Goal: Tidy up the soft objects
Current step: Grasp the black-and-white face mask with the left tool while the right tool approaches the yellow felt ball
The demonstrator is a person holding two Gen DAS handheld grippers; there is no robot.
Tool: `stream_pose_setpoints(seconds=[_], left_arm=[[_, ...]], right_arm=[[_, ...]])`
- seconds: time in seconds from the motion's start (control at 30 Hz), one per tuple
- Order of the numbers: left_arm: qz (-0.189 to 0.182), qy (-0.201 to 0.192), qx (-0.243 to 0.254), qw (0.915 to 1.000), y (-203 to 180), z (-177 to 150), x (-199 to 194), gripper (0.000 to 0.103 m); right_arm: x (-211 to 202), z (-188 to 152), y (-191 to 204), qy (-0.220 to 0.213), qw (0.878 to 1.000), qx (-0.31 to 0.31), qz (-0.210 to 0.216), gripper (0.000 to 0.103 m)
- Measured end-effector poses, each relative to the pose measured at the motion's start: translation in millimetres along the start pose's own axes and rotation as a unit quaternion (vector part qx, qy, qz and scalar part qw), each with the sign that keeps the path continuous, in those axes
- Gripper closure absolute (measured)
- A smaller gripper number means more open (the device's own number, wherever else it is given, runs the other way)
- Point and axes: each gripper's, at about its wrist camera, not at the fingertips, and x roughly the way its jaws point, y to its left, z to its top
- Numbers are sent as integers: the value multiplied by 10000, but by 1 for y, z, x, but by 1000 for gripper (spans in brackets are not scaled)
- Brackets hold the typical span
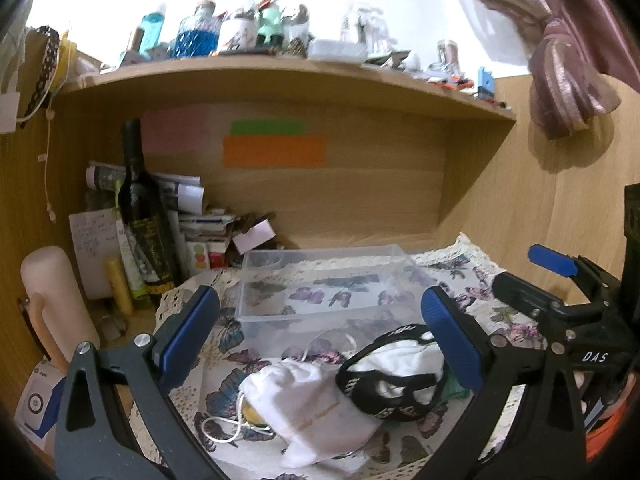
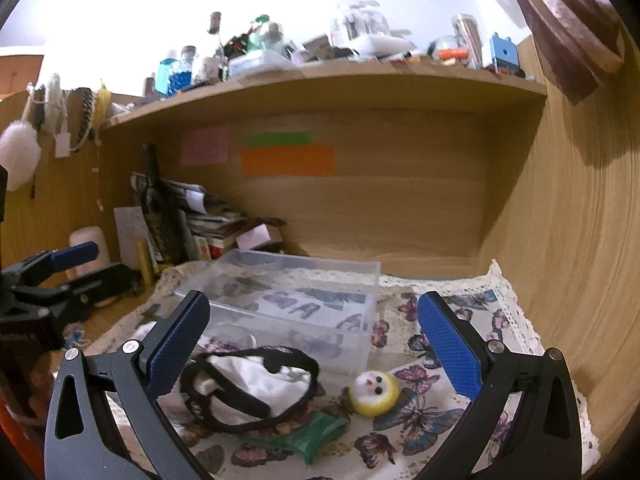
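A clear plastic box (image 1: 320, 280) stands empty on the butterfly cloth (image 1: 472, 272); it also shows in the right wrist view (image 2: 288, 292). In front of it lie a white drawstring pouch (image 1: 304, 404), a white fabric piece with black trim (image 1: 396, 372) (image 2: 256, 384), a green soft item (image 2: 320, 432) and a small yellow-and-white plush ball with a face (image 2: 374, 392). My left gripper (image 1: 320, 340) is open above the pouch and the trimmed fabric. My right gripper (image 2: 316, 344) is open above the trimmed fabric and the plush ball. Both are empty.
A dark wine bottle (image 1: 144, 216), stacked papers (image 1: 192, 208) and a pale cylinder (image 1: 52, 300) crowd the left back corner. A wooden shelf (image 1: 280, 76) with bottles overhangs the desk. Wooden walls close the back and the right side (image 2: 560, 240).
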Motion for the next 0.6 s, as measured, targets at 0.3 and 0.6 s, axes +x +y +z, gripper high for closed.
stream_pose_setpoints(seconds=[0.3,0.6], left_arm=[[-49,671,-138,9976,18,-12,32,42],[-684,1593,-99,9848,-4,-24,82,58]], right_arm=[[28,-20,-29,687,9973,104,-233,25],[51,-42,-58,1434,9889,207,-333,45]])
